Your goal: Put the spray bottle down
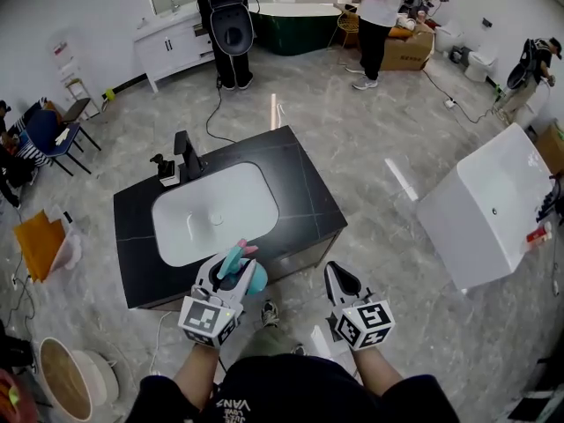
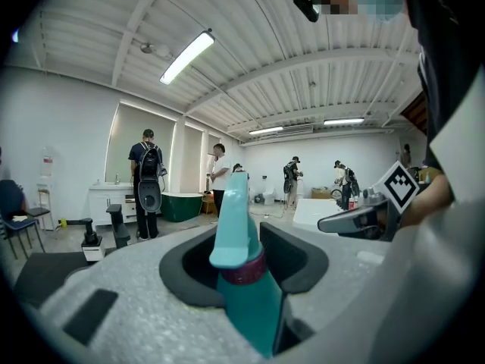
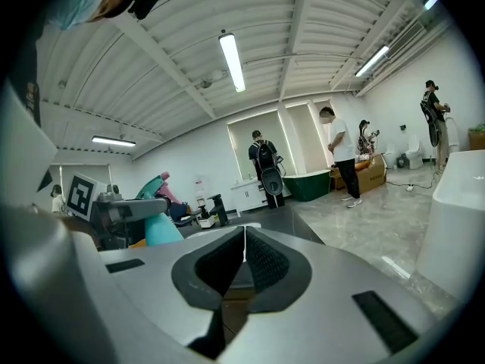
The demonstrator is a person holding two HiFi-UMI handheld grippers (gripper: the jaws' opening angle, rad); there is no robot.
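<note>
My left gripper [image 1: 234,271] is shut on a teal spray bottle [image 1: 242,265] with a pink trigger, held just off the near edge of a black counter [image 1: 300,192]. In the left gripper view the bottle [image 2: 244,287] stands upright between the two jaws, its teal nozzle head pointing away from the camera. My right gripper [image 1: 337,273] hangs beside it, to the right of the counter's near corner, its jaws shut and empty [image 3: 244,250]. In the right gripper view the bottle [image 3: 158,220] shows at the left.
The counter holds a white sink basin [image 1: 216,211] and a black faucet [image 1: 187,155] with a small black dispenser [image 1: 164,167]. A white bathtub [image 1: 493,205] stands to the right. People stand at the back by a green tub [image 1: 295,26]. Chairs and an orange bag [image 1: 40,241] are at the left.
</note>
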